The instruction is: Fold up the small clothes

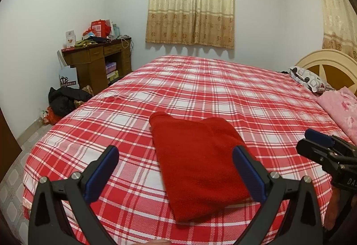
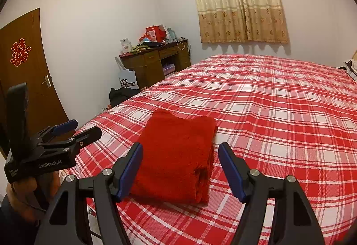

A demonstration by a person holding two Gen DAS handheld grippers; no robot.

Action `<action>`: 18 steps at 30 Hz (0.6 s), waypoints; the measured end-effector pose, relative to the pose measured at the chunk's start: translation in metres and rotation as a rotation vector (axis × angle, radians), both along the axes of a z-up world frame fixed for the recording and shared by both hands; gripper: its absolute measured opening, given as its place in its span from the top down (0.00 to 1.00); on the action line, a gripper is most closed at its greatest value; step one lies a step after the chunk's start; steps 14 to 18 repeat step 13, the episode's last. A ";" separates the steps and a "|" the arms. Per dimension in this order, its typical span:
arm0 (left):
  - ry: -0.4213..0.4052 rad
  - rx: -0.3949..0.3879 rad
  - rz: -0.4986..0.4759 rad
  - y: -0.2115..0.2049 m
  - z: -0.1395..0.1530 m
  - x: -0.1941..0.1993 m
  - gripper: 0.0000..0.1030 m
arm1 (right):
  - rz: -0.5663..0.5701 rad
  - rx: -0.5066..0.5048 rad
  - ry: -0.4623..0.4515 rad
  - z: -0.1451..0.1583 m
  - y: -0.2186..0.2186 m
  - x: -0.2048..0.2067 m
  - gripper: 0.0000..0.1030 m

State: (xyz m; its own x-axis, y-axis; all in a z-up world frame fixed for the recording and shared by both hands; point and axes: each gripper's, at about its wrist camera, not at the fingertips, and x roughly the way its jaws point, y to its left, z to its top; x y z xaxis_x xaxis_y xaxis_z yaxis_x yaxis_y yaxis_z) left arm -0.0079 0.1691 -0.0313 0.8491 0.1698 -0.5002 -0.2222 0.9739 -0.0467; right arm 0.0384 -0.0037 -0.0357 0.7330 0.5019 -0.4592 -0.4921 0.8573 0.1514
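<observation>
Left claw wide apart at the bottom of the frame, holding nothing. Right claw wide apart too, also holding nothing. Both hanging just over the near edge of the bed, with its red and white check sheet.

Red cloth lying flat on the sheet, in the lower middle of both views, between the blue pads but not touched by them. Already folded into a thick, neat block, with layers showing on its right side in the right view. Looks soft, fuzzy and light. Probably floppy when lifted, so likely to fall open if grabbed by one layer. Best to pinch all the layers together at a near corner or along the thick right edge.

Brown desk far off at the left, piled with red boxes and small things too tiny to name. White paper bag on the floor beside it; inside cannot be seen.
</observation>
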 end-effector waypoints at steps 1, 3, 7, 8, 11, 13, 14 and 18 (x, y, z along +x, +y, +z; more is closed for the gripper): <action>0.001 -0.001 0.002 0.001 -0.001 0.000 0.00 | 0.001 -0.002 0.000 0.000 0.000 0.000 0.31; 0.008 0.005 0.007 0.002 -0.002 0.001 0.00 | 0.002 -0.005 -0.001 -0.001 0.001 0.000 0.31; 0.022 0.013 0.016 0.002 -0.006 0.002 0.00 | 0.003 -0.011 0.004 -0.001 0.002 0.000 0.31; 0.027 0.014 0.021 0.003 -0.007 0.003 0.00 | 0.003 -0.011 0.004 -0.001 0.002 0.000 0.31; 0.026 0.018 0.023 0.003 -0.008 0.003 0.00 | 0.002 -0.009 0.006 -0.002 0.001 -0.001 0.31; 0.028 0.020 0.020 0.004 -0.008 0.004 0.00 | -0.001 -0.007 0.009 -0.002 0.001 -0.001 0.31; 0.028 0.020 0.020 0.004 -0.008 0.004 0.00 | -0.001 -0.007 0.009 -0.002 0.001 -0.001 0.31; 0.028 0.020 0.020 0.004 -0.008 0.004 0.00 | -0.001 -0.007 0.009 -0.002 0.001 -0.001 0.31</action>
